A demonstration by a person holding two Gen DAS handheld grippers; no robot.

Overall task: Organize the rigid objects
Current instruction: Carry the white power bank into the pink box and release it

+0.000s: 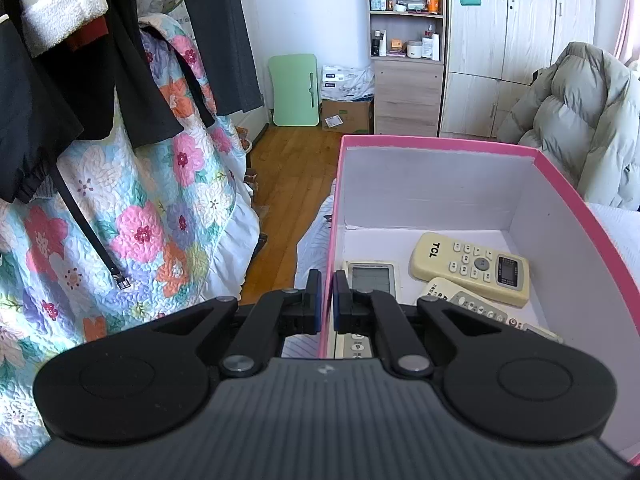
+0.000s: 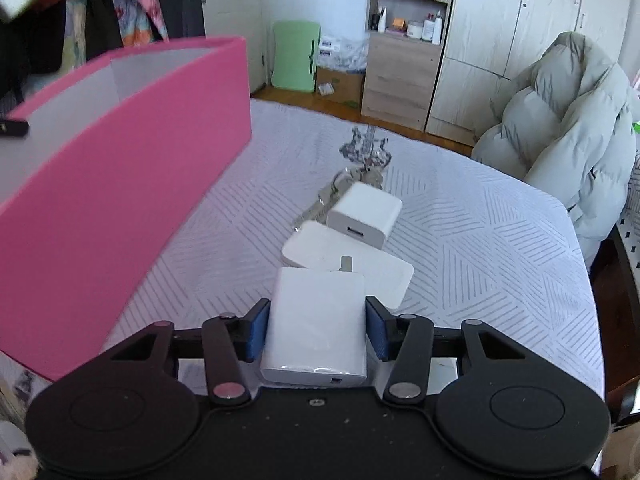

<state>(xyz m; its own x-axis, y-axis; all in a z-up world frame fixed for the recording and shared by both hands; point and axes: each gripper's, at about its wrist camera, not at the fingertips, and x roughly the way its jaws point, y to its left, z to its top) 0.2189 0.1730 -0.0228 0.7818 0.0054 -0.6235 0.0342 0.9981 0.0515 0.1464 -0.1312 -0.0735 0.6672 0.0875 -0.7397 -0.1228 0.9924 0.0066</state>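
White charger block (image 2: 318,328), smooth and rounded, lies near the bed's (image 2: 480,240) near edge, the right gripper (image 2: 318,330) fingers closed against its sides. The left gripper (image 1: 327,300) fingers pinch the pink box's (image 1: 440,144) wall. Inside, a cream remote (image 1: 472,266) reads "TCL".

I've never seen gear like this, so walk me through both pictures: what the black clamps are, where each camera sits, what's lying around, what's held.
Each picture comes from a camera on a hand-held two-finger clamp, looking along its fingers. The left gripper is shut on the side wall of the pink box, which holds three remote controls. The right gripper straddles a white charger on the bed cover; its pads seem to touch it. Ahead lie a flat white box, a small white plug and keys.
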